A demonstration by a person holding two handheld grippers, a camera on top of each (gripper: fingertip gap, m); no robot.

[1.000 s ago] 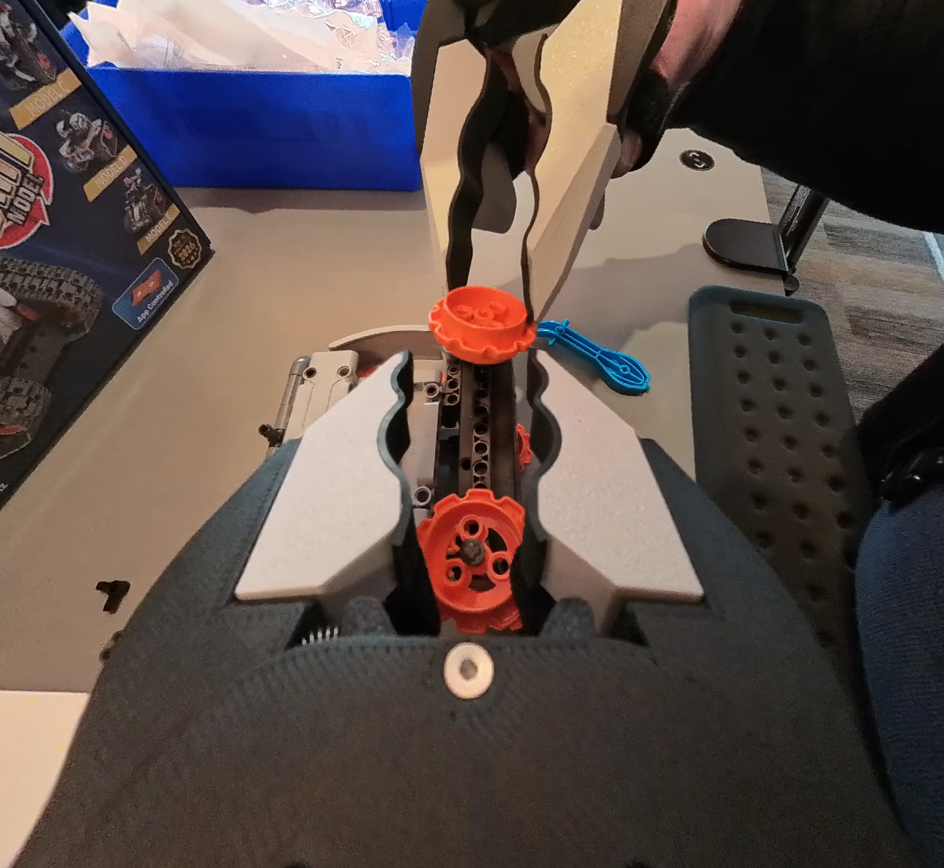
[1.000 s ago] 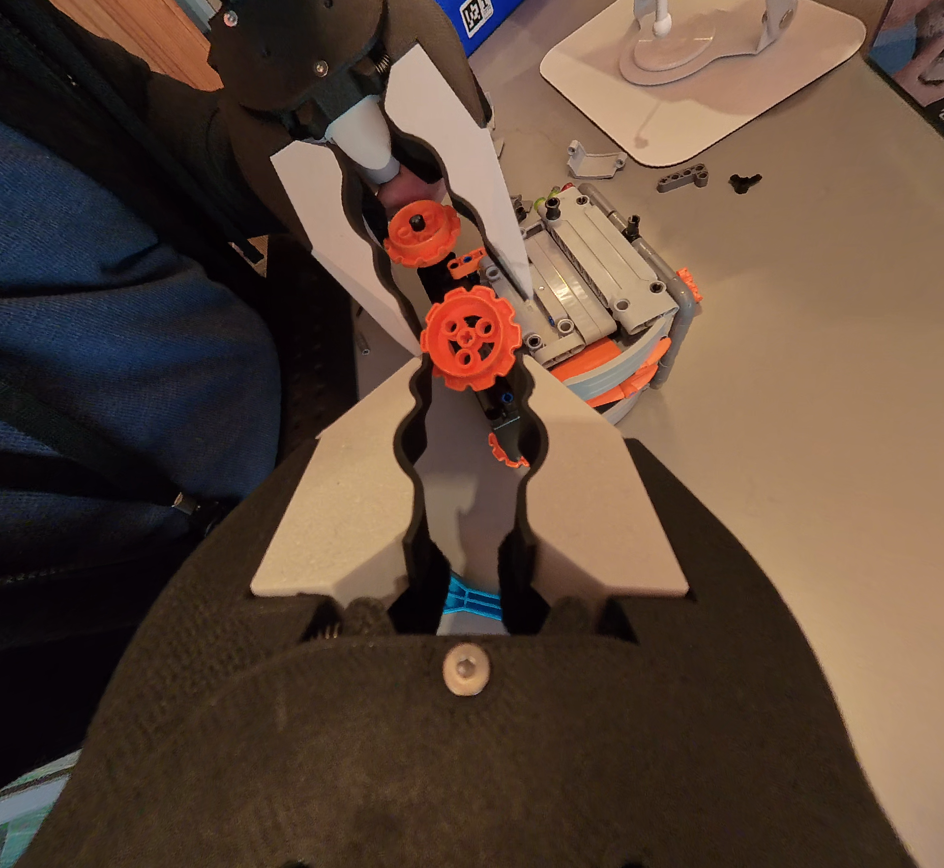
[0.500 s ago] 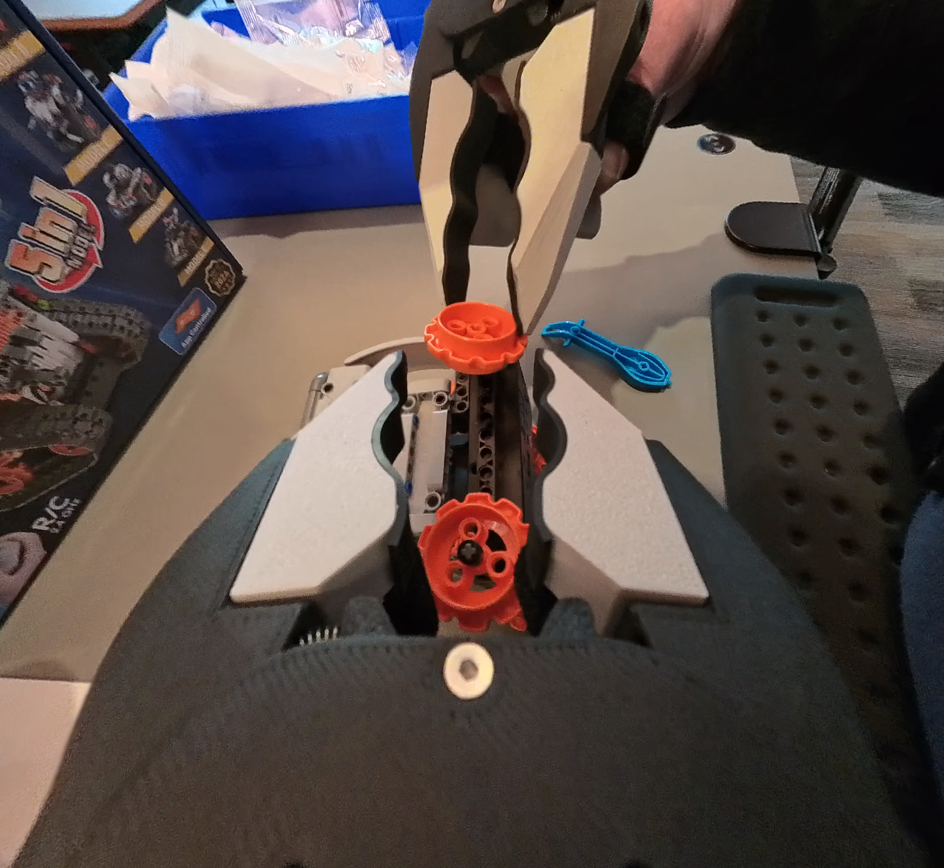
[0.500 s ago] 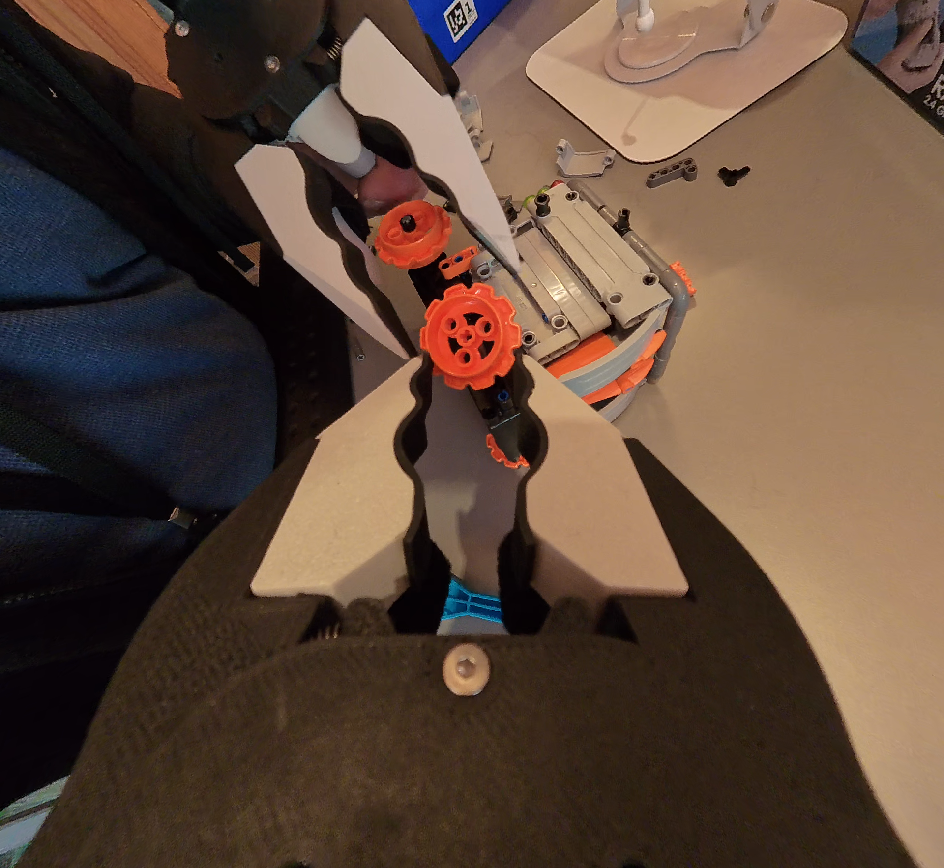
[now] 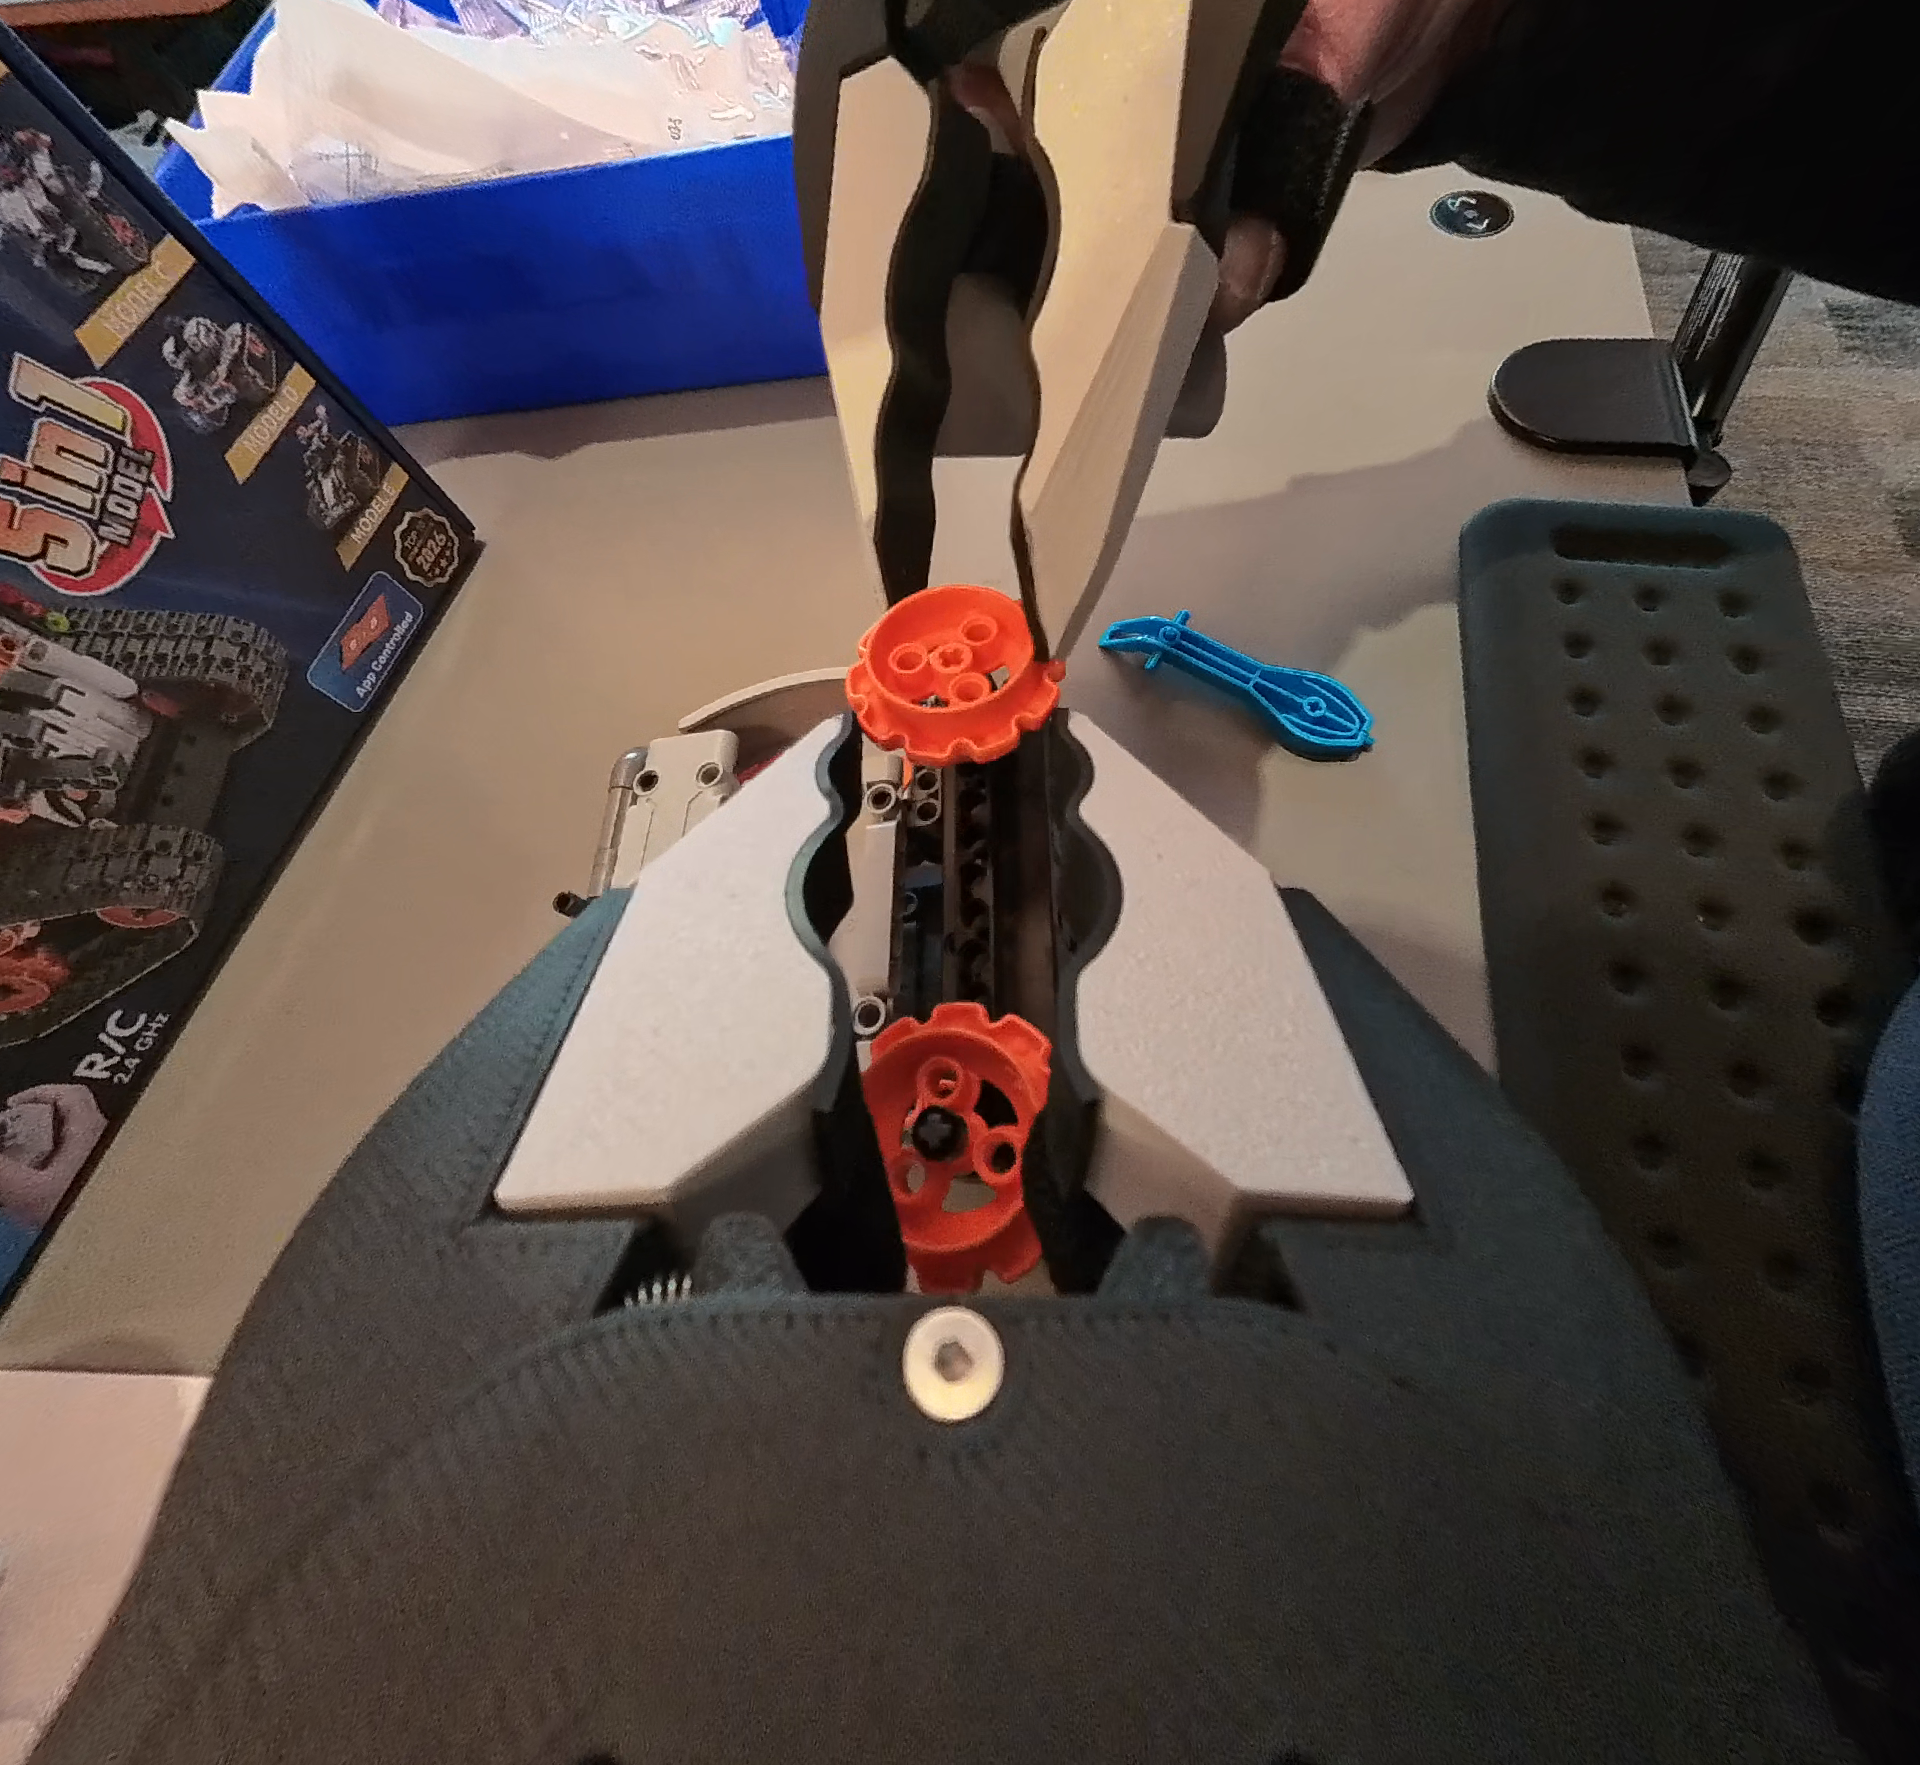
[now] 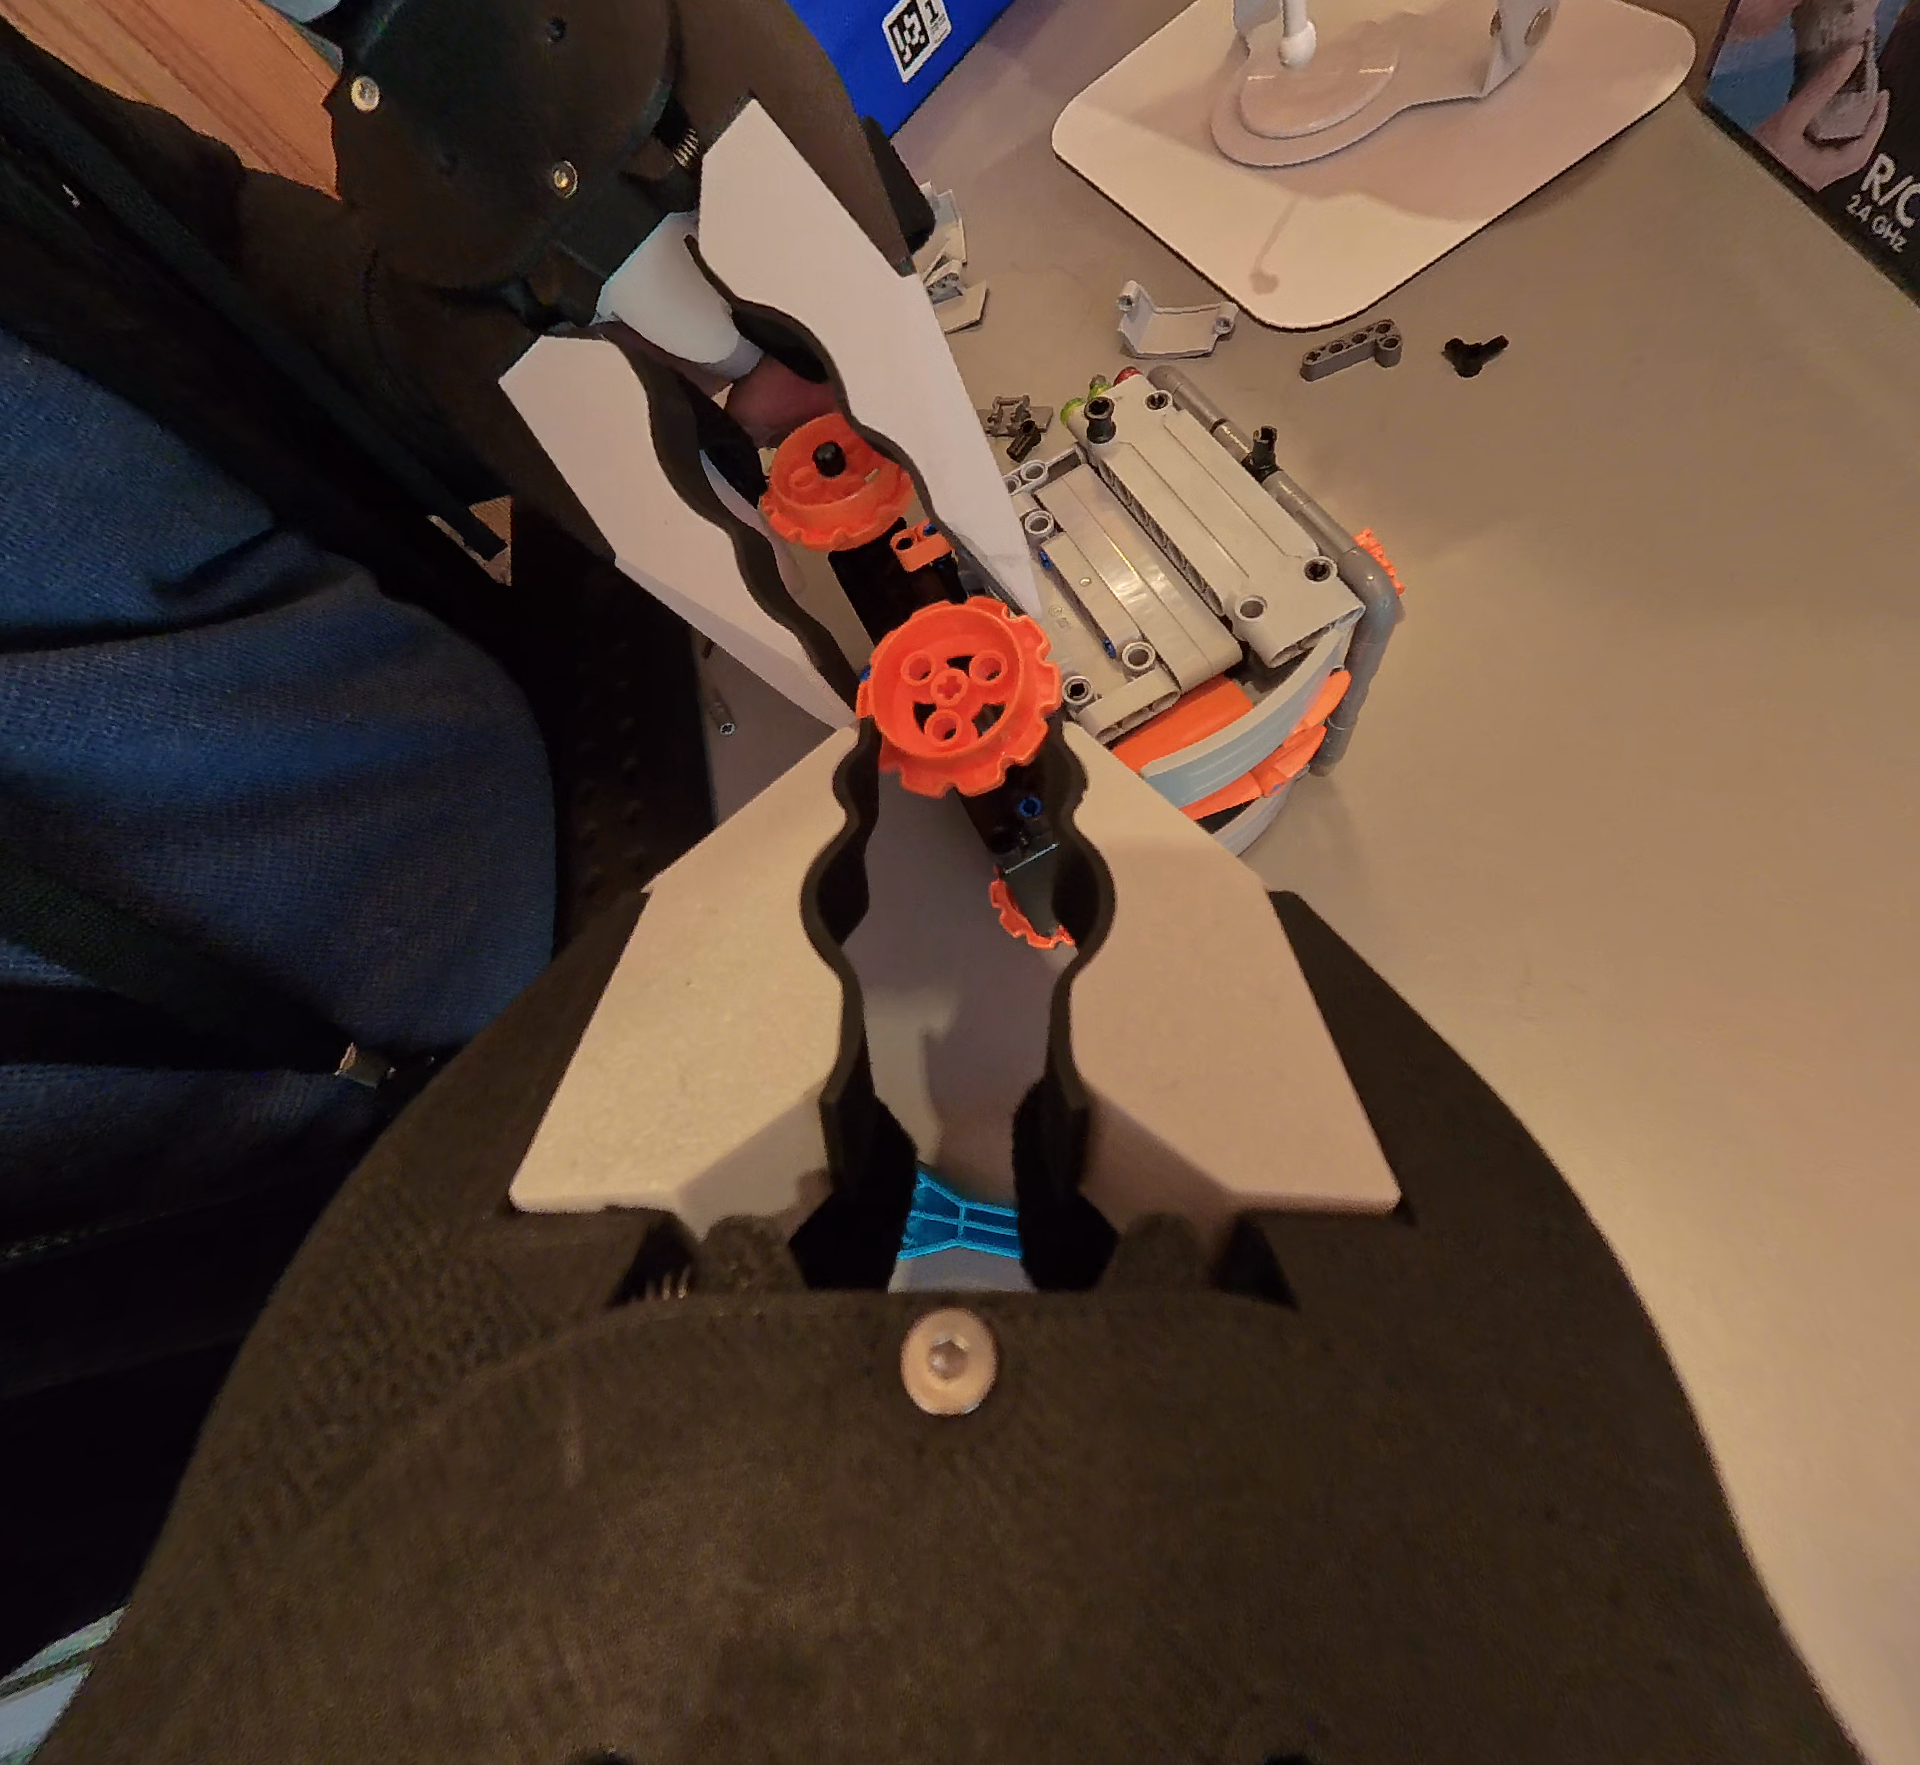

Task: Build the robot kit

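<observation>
My left gripper [image 5: 956,739] is shut on a black beam frame [image 5: 971,884] of a grey and orange brick model [image 6: 1174,572] that sits on the table. An orange toothed wheel [image 5: 951,1139] on the frame sits deep between its fingers. My right gripper [image 6: 961,744] comes down from above in the left wrist view [image 5: 971,619]. It is shut on a second orange toothed wheel [image 6: 961,692] at the frame's far end, also seen in the left wrist view [image 5: 951,676]. The left gripper [image 6: 935,635] shows at the upper left of the right wrist view.
A blue bin [image 5: 582,261] of plastic bags stands at the back. A printed toy box [image 5: 156,676] is on the left. A blue plastic tool [image 5: 1242,687] lies on the table. A black perforated pad [image 5: 1683,884] is on the right. A white stand base [image 6: 1371,115] and loose grey parts [image 6: 1351,349] lie beyond the model.
The far orange wheel has tilted and now shows more of its face to the left wrist camera. Both grippers keep their grip and have shifted only slightly.
</observation>
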